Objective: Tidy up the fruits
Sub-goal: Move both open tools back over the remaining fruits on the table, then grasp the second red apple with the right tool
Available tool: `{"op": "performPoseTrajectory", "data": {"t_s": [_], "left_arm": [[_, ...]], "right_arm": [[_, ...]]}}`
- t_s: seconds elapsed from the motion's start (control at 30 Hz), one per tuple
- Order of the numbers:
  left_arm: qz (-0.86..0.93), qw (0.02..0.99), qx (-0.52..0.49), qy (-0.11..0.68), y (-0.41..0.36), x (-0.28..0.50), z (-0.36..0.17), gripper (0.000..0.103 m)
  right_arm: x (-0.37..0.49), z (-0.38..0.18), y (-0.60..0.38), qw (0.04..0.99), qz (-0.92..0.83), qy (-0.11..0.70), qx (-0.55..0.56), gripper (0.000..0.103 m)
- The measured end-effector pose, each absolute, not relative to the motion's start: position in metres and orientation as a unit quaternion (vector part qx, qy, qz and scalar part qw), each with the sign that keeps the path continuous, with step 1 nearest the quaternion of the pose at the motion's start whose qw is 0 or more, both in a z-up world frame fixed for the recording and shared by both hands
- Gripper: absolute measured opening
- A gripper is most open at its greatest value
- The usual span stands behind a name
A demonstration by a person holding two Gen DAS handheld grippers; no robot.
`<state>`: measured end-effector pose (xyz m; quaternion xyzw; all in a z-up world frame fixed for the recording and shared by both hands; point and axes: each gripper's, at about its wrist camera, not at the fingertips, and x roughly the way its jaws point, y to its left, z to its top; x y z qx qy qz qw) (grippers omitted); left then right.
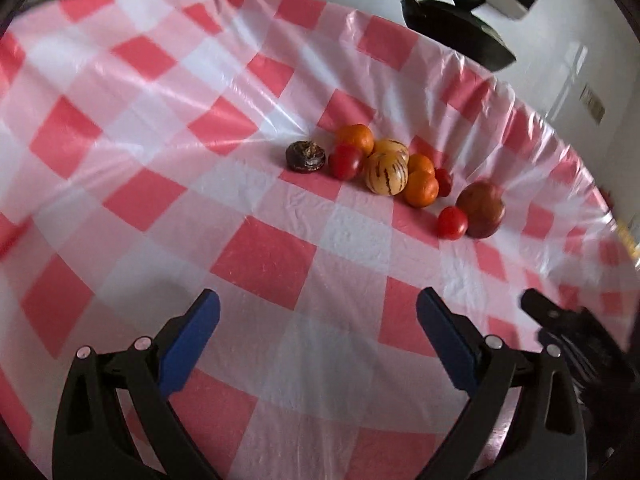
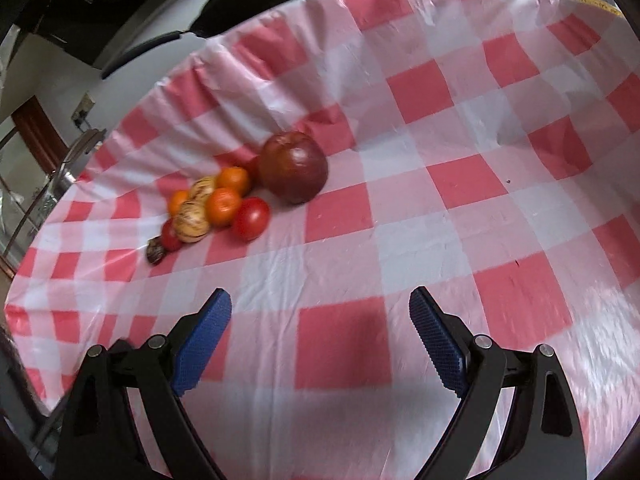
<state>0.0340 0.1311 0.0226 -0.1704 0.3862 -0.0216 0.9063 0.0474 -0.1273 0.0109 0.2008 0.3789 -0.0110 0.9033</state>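
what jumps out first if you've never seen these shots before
A tight pile of fruit sits on the red-and-white checked tablecloth near its far edge: orange tangerines, red tomatoes, striped yellow melons, and a big dark red apple at one end. In the foreground of each view, the left gripper and right gripper hang open and empty, blue-padded fingers spread wide.

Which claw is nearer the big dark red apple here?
Right, likely. The apple sits just ahead-left of the open right claw. From the open left claw it lies far off to the right, past the fruit cluster.
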Motion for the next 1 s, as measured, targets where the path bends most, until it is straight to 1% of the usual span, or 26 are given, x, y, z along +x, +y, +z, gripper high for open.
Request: {"op": "performPoseTrajectory", "data": {"t_s": [0.13,0.33,0.63,0.87,0.93,1.0], "left_arm": [[-0.045,0.899,-0.218,0.377,0.143,0.031,0.019,0.099],[-0.053,0.894,-0.25,0.369,0.153,0.03,0.017,0.099],[-0.057,0.892,-0.259,0.365,0.156,0.03,0.017,0.099],[-0.061,0.889,-0.265,0.367,0.159,0.031,0.015,0.099],[-0.06,0.888,-0.268,0.368,0.16,0.03,0.015,0.099],[-0.059,0.888,-0.269,0.368,0.16,0.03,0.014,0.099]], "right_arm": [[0.068,0.007,-0.134,0.899,-0.011,0.384,0.212,0.088],[0.098,0.005,-0.13,0.902,-0.006,0.384,0.198,0.088],[0.153,0.001,-0.109,0.902,-0.013,0.403,0.155,0.088],[0.175,0.004,-0.094,0.909,0.003,0.397,0.13,0.089],[0.177,0.004,-0.092,0.909,0.005,0.396,0.13,0.087],[0.178,0.005,-0.091,0.909,0.012,0.395,0.131,0.084]]}}
